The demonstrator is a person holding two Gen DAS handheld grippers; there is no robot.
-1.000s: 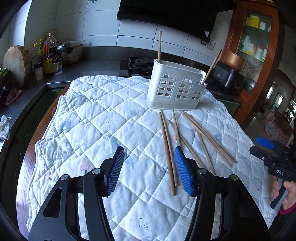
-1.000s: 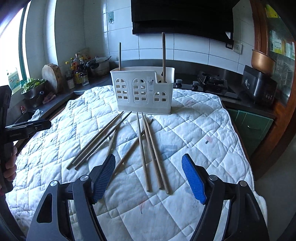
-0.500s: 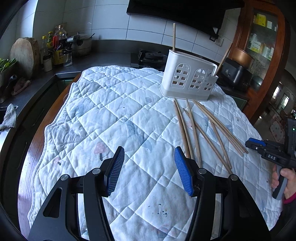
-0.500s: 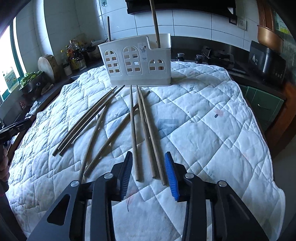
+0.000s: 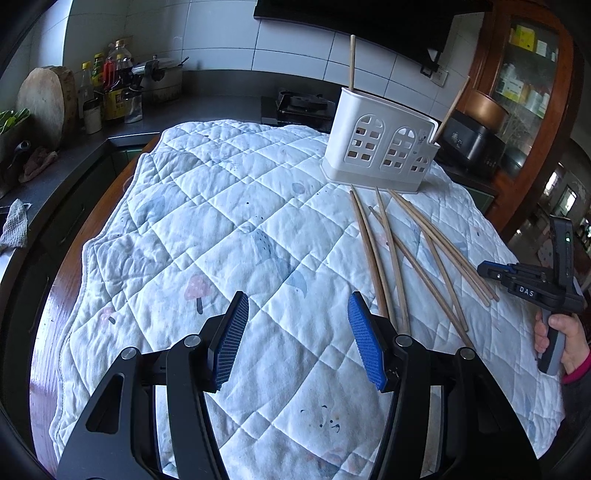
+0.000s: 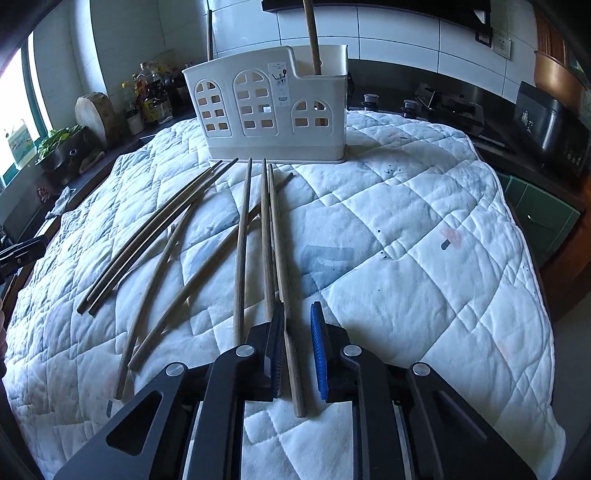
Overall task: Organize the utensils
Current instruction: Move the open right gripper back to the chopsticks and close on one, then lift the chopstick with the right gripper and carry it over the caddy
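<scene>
Seven wooden chopsticks (image 6: 242, 251) lay loose on one quilted cloth (image 6: 406, 240), two more stood in one white utensil holder (image 6: 273, 110), beside two claws.

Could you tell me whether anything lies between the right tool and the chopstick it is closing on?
Nothing visible does: the right tool already straddles the rightmost chopstick; its left pad touches it, a small gap remains at the right pad.

A white utensil holder (image 6: 273, 107) with arched cut-out windows stands upright on the quilted cloth, with two wooden chopsticks (image 6: 312, 35) standing inside it. Seven more chopsticks (image 6: 242, 240) lie flat, fanned out just before the holder.
</scene>
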